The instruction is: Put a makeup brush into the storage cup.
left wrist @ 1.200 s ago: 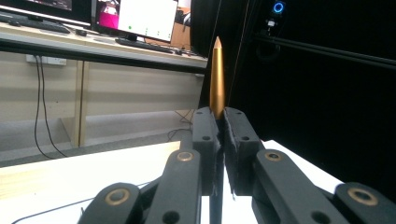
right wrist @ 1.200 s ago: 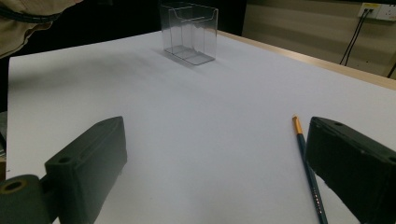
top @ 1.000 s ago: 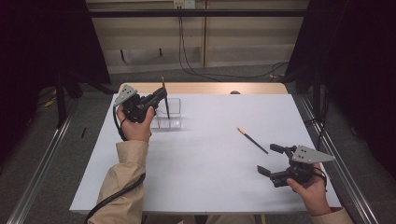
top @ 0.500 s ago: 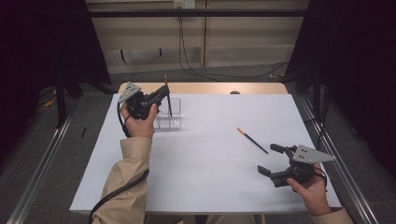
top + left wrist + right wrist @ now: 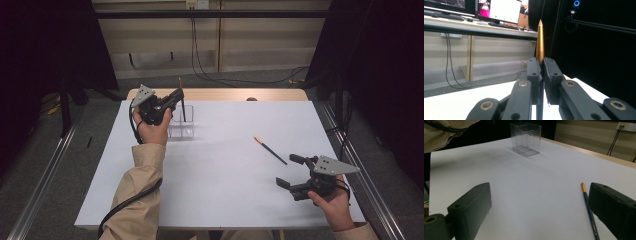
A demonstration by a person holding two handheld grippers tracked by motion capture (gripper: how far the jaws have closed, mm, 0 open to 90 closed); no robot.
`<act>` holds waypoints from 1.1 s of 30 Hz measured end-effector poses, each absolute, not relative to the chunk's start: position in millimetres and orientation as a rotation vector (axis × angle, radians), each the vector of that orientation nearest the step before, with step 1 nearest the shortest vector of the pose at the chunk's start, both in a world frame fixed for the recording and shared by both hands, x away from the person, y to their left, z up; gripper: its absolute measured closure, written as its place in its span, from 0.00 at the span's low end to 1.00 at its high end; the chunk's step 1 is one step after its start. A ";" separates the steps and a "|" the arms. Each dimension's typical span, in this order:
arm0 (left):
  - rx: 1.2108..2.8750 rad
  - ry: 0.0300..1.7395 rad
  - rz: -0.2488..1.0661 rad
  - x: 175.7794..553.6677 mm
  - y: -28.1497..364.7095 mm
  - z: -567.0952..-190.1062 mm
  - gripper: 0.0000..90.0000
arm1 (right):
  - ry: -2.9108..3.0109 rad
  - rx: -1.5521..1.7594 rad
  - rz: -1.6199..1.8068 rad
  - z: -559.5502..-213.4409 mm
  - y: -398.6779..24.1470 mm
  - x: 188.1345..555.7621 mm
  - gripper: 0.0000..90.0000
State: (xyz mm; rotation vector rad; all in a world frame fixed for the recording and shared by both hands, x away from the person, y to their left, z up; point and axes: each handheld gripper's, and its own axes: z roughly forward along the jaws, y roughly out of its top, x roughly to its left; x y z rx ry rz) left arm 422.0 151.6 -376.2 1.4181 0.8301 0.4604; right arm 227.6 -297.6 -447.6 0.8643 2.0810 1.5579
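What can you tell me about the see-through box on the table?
The clear box looks like thin see-through plastic, open at the top, with a wall inside splitting it into compartments. It stands upright on the white table, toward the far left side. Nothing lies inside it. The left gripper holds a pencil upright above it; whether the pencil's lower end touches the box is unclear.

place: lab | signs: monitors [image 5: 499, 11] on desk, black curtains [image 5: 45, 45], wall sockets [image 5: 626, 126]

White table [image 5: 220, 190], wall cables [image 5: 197, 50], monitors [image 5: 499, 11], keyboard [image 5: 504, 25]
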 end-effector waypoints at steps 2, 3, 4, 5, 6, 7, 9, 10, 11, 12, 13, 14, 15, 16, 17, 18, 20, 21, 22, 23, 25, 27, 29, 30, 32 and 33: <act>1.416 0.832 0.466 422.9 151.6 -376.6 0.93 | 2.081 0.864 1.557 -447.8 -297.3 227.8 0.05; 1.416 0.832 0.466 422.9 151.6 -376.6 0.93 | 2.081 0.864 1.557 -447.8 -297.3 227.8 0.05; 1.414 0.834 0.468 423.6 151.5 -376.8 0.93 | 2.083 0.864 1.556 -448.0 -297.0 227.9 0.05; 1.417 0.834 0.476 424.4 151.6 -377.0 0.93 | 2.083 0.864 1.556 -448.0 -297.0 227.9 0.05; 1.413 0.838 0.479 426.0 151.6 -377.0 0.93 | 2.084 0.865 1.556 -448.2 -296.9 227.9 0.05; 1.413 0.838 0.479 426.0 151.6 -377.0 0.93 | 2.084 0.865 1.556 -448.2 -296.9 227.9 0.05; 1.416 0.836 0.489 427.5 151.6 -376.5 0.93 | 2.085 0.865 1.556 -448.3 -296.9 227.9 0.05; 1.407 0.840 0.496 428.8 150.6 -376.0 0.93 | 2.084 0.866 1.557 -448.4 -296.9 228.0 0.05; 1.407 0.840 0.496 428.8 150.6 -376.0 0.93 | 2.084 0.866 1.557 -448.4 -296.9 228.0 0.05; 1.414 0.837 0.505 430.7 150.5 -375.7 0.93 | 2.085 0.865 1.557 -448.6 -297.1 228.1 0.05; 1.414 0.837 0.505 430.7 150.5 -375.7 0.93 | 2.085 0.865 1.557 -448.6 -297.1 228.1 0.05; 1.416 0.835 0.507 431.6 150.7 -375.7 0.93 | 2.086 0.864 1.556 -448.8 -297.2 228.2 0.05; 1.411 0.838 0.507 432.3 150.1 -375.6 0.93 | 2.086 0.864 1.556 -448.8 -297.2 228.2 0.05; 1.410 0.837 0.508 433.0 149.7 -375.6 0.93 | 2.086 0.863 1.557 -448.9 -297.3 228.2 0.05; 1.416 0.835 0.513 433.7 149.7 -375.8 0.93 | 2.088 0.863 1.558 -449.0 -297.4 228.3 0.05; 1.414 0.838 0.512 434.3 149.0 -376.1 0.93 | 2.088 0.863 1.558 -449.0 -297.4 228.3 0.05; 1.421 0.841 0.518 436.2 148.0 -377.7 0.93 | 2.089 0.865 1.558 -449.3 -297.5 228.5 0.05; 1.421 0.841 0.518 436.2 148.0 -377.7 0.93 | 2.089 0.866 1.556 -449.4 -297.4 228.5 0.05; 1.412 0.847 0.514 436.7 146.9 -378.4 0.93 | 2.089 0.867 1.558 -449.5 -297.4 228.6 0.05; 1.440 0.832 0.517 437.3 148.5 -378.9 0.93 | 2.089 0.867 1.558 -449.5 -297.4 228.6 0.05; 1.418 0.849 0.514 438.5 146.4 -380.0 0.93 | 2.090 0.867 1.558 -449.4 -297.3 228.7 0.05; 1.420 0.850 0.514 439.3 145.9 -380.4 0.93 | 2.090 0.866 1.557 -449.5 -297.3 228.7 0.05; 1.424 0.847 0.509 440.3 145.7 -380.7 0.93 | 2.090 0.866 1.557 -449.6 -297.3 228.8 0.05; 1.426 0.847 0.509 440.6 145.4 -380.8 0.93 | 2.090 0.866 1.557 -449.6 -297.3 228.9 0.05; 1.423 0.849 0.511 441.4 145.0 -381.3 0.93 | 2.090 0.866 1.557 -449.5 -297.2 228.8 0.05; 1.424 0.849 0.511 441.6 145.0 -381.5 0.93 | 2.089 0.866 1.558 -449.4 -297.2 228.8 0.05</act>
